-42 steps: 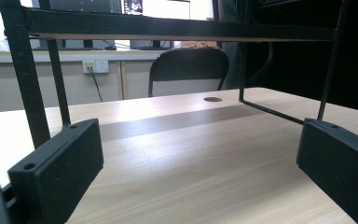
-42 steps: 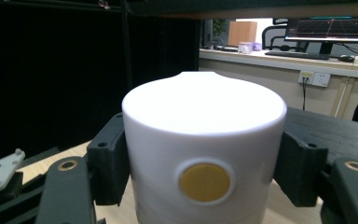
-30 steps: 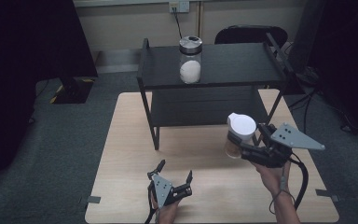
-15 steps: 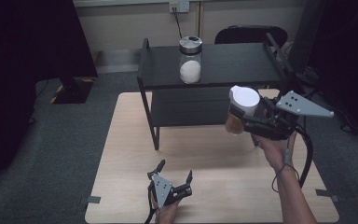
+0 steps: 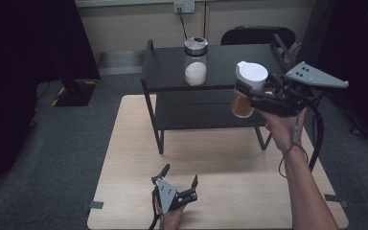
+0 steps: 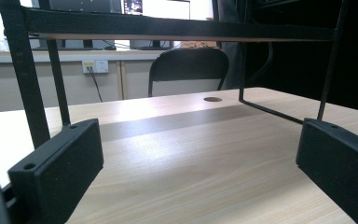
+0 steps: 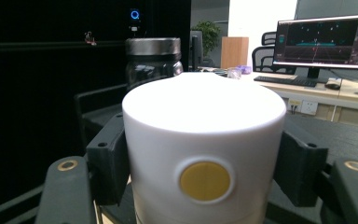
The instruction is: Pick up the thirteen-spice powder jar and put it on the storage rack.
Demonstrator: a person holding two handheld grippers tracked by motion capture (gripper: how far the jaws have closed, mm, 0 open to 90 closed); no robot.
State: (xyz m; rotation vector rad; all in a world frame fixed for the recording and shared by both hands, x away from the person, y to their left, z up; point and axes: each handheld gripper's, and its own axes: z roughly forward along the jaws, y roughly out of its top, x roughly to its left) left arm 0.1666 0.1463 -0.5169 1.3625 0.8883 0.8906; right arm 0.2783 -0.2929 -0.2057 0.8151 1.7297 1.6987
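From the high view, I see my right gripper (image 5: 249, 93) now up at the level of the black shelf's (image 5: 220, 81) top deck, where a second ago it was low over the wooden table (image 5: 220, 163) and half a second ago only partway up. It has carried the white-lidded jar (image 5: 247, 91) with it, jaws clamped on either side of the jar just under the lid, brown contents showing below. The jar hangs in the air just off the shelf's front right edge, not yet over the deck. The glass jar with the metal lid (image 5: 195, 61) stands on the top deck where it stood before, well to the left of the one I carry. My left gripper (image 5: 176, 184) has not shifted; it rests near the table's front edge, jaws spread wide, nothing in them.

In the left gripper view, the two jaws stand far apart with bare table (image 6: 205, 154) between them, and the shelf's frame (image 6: 28, 84) rises ahead.

In the right gripper view, the white-lidded jar (image 7: 204, 154) sits square between the jaws, both pads pressed to its sides, and the metal-lidded jar (image 7: 153, 58) shows just behind it at similar height. I judge the lift about done; what remains is moving forward over the deck and setting down clear of its neighbour.
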